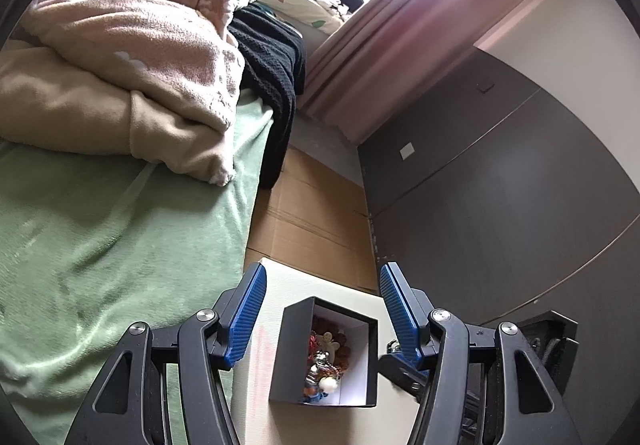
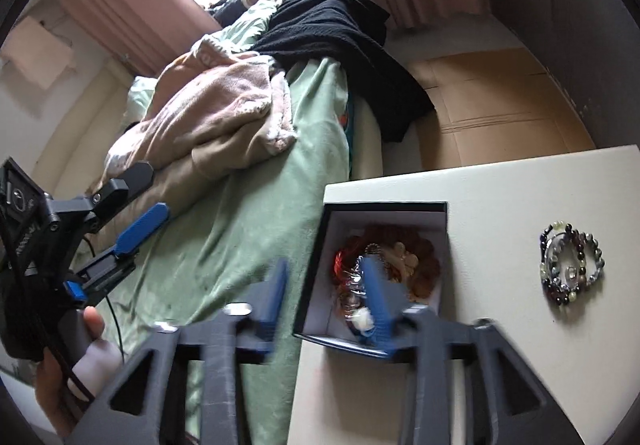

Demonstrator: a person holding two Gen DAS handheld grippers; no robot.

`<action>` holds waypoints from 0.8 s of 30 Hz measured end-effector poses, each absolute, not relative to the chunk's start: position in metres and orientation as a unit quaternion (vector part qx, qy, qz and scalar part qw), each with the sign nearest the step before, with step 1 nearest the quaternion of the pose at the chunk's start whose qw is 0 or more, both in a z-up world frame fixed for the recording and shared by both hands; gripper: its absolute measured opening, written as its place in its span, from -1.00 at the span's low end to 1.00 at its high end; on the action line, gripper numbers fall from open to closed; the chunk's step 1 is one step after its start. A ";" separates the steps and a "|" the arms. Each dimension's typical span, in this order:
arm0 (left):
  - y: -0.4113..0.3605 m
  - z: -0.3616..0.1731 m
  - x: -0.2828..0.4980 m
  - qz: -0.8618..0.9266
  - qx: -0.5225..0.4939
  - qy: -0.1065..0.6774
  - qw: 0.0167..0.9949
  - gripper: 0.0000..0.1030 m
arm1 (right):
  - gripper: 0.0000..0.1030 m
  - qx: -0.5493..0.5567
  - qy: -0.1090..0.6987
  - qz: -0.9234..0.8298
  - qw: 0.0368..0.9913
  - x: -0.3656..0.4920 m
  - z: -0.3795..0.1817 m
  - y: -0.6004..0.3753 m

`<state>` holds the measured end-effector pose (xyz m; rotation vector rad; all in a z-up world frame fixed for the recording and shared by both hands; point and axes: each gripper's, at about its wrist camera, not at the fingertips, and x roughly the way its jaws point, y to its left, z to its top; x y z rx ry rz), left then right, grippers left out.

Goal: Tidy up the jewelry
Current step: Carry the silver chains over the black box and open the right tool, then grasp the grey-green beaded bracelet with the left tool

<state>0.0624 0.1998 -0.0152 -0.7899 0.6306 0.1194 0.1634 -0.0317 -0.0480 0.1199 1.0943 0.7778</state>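
Low in the right wrist view, the right claw [image 2: 326, 295] is hanging spread and empty over the box [image 2: 440, 213], one finger across the trinkets [image 2: 384, 269] inside. The bracelets [image 2: 570, 267] are lying at the right on the table [image 2: 500, 181]: light, floppy, slippery beads, probably best pinched across a strand. The left claw [image 1: 322, 311] is hovering spread, empty.

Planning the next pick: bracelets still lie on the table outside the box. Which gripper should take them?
Right, probably. The right gripper hangs open and empty at the black box, with the beaded bracelets on its side of the table. The left gripper is over the box's far side.
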 end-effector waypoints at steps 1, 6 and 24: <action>0.198 -0.016 0.063 0.057 -0.376 0.304 0.874 0.17 | 0.00 0.058 0.503 0.363 0.782 0.164 -0.047 -0.036; 0.182 -0.019 0.075 0.055 -0.352 0.322 0.877 0.17 | 0.00 0.076 0.496 0.357 0.788 0.170 -0.046 -0.066; 0.078 -0.039 0.125 0.015 -0.250 0.385 0.888 0.17 | 0.00 0.151 0.524 0.250 0.800 0.216 -0.063 -0.196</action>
